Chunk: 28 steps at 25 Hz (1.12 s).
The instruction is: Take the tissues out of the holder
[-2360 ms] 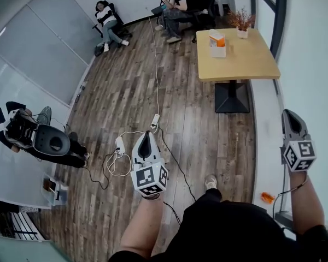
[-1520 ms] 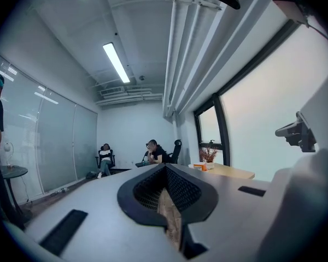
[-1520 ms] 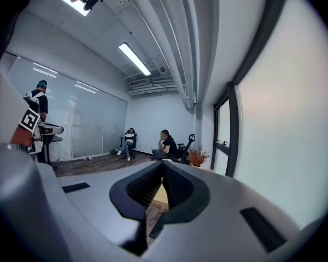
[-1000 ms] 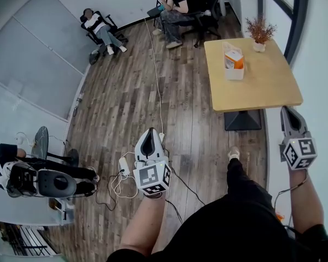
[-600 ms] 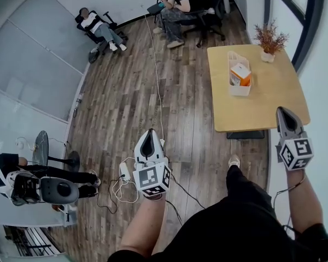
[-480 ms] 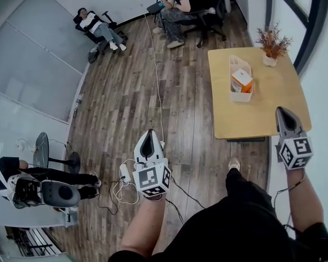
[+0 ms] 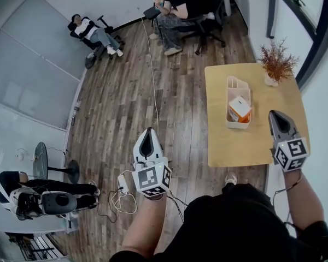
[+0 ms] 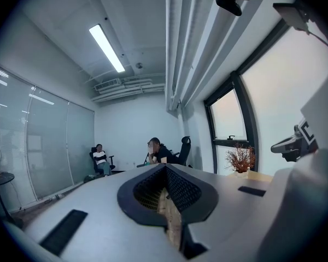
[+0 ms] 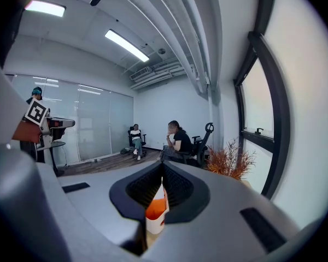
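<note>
- the surface (image 7: pixel 229 146) carrying the holder (image 7: pixel 228 109) showed much nearer in the head view than in the earlier pictures, where it stood far off toward the top of the room. we judged that the person had walked up to it.
- the tissues (image 7: pixel 240 108), an orange-and-white pack, lay inside the holder toward its near end. the holder rested near the middle of the surface, with a potted plant (image 7: pixel 275 64) beyond it by the far right corner.
- the right hand-held gripper (image 7: pixel 279 119) had its jaws together with nothing clamped. it hung over the near right part of the surface, near the holder but not touching it, where before it was over the floor.
- in the right gripper view the pack (image 9: pixel 156 207) showed in line beyond the closed jaws.
- the left hand-held gripper (image 7: pixel 147 135) also had its jaws together and empty. it was over the floor, well apart from the surface.
- our judgement was that the approach was nearly complete and the removal had not begun. the tissues were untouched, and the right jaws would need to part before any grasp.
</note>
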Motion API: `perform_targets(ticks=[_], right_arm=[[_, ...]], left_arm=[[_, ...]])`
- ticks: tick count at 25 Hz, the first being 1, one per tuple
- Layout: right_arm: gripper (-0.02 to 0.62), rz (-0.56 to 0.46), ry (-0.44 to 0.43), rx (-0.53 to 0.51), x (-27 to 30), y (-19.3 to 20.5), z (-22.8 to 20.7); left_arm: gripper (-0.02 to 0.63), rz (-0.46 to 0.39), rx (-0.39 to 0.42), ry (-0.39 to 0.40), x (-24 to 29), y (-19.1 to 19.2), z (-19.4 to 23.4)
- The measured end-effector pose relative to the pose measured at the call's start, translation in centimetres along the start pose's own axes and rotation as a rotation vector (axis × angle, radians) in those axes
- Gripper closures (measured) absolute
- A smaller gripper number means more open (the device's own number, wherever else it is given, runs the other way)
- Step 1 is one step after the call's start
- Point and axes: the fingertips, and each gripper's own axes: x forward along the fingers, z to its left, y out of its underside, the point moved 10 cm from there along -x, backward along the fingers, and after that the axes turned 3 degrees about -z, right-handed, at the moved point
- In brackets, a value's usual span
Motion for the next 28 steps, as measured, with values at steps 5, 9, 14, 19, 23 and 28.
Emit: perform_targets(ticks=[5, 9, 14, 19, 23, 28], right_arm=[[0.591, 0.01, -0.028, 0.017, 3.2, 0.1, -0.8], [0.591, 0.019, -0.041, 0.019, 4.9, 0.0, -0.8], [0.591, 0.053, -0.023, 0.018, 6.5, 0.5, -0.7], [0.591, 0.085, -0.013, 0.012, 7.9, 1.1, 0.0], [0.591, 0.087, -0.032, -0.001, 9.2, 1.8, 0.5], [0.571, 0.099, -0.045, -0.014, 10.3, 3.0, 0.9]], left_arm=[[0.601, 0.012, 0.03, 0.015, 3.1, -0.3, -1.1], [0.601, 0.021, 0.032, 0.033, 5.5, -0.3, -1.3], [0.601, 0.018, 0.031, 0.103, 8.8, 0.0, -2.0], [0.601, 0.005, 0.046, 0.184, 12.0, 0.5, -2.5], [0.601, 0.019, 0.044, 0.232, 14.4, 1.8, -3.0], [0.601, 0.046, 0.038, 0.28, 16.5, 3.6, -3.9]])
